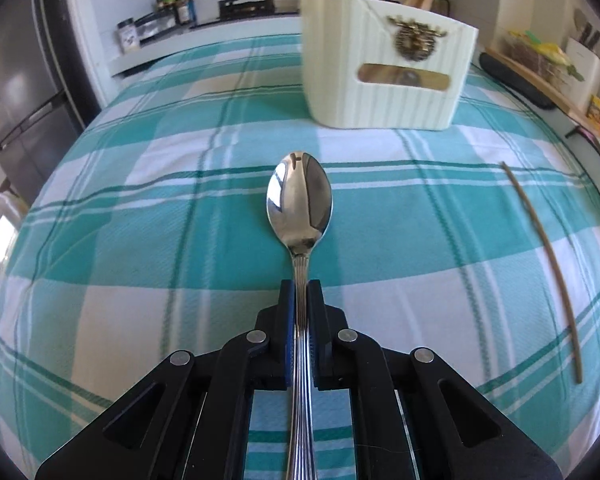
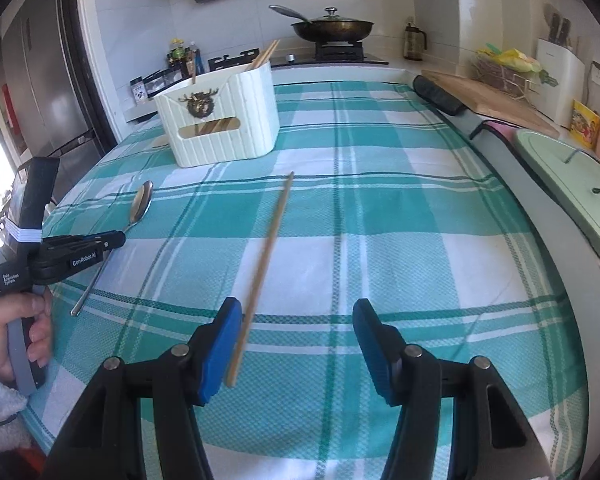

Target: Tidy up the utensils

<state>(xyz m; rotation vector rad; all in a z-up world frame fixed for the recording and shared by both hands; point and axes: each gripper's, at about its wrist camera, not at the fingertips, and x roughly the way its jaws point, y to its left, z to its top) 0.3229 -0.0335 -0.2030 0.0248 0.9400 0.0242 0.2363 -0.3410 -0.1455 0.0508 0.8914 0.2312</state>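
My left gripper (image 1: pixel 300 286) is shut on the handle of a steel spoon (image 1: pixel 300 200), bowl pointing forward, low over the teal plaid tablecloth (image 1: pixel 140 240). It also shows in the right wrist view (image 2: pixel 118 240), with the spoon (image 2: pixel 140 204). A cream utensil basket (image 1: pixel 384 68) with a deer emblem stands ahead of the spoon; in the right wrist view the basket (image 2: pixel 224 120) holds chopsticks. A single wooden chopstick (image 2: pixel 266 264) lies on the cloth, its near end beside my right gripper's left finger. It also shows in the left wrist view (image 1: pixel 548 264). My right gripper (image 2: pixel 296 320) is open and empty.
A stove with a lidded wok (image 2: pixel 332 28) stands at the back. Spice jars (image 2: pixel 180 60) line the back left, a fridge (image 2: pixel 40 80) stands left. A cutting board (image 2: pixel 492 96), knife block (image 2: pixel 556 76) and green lid (image 2: pixel 572 184) are on the right.
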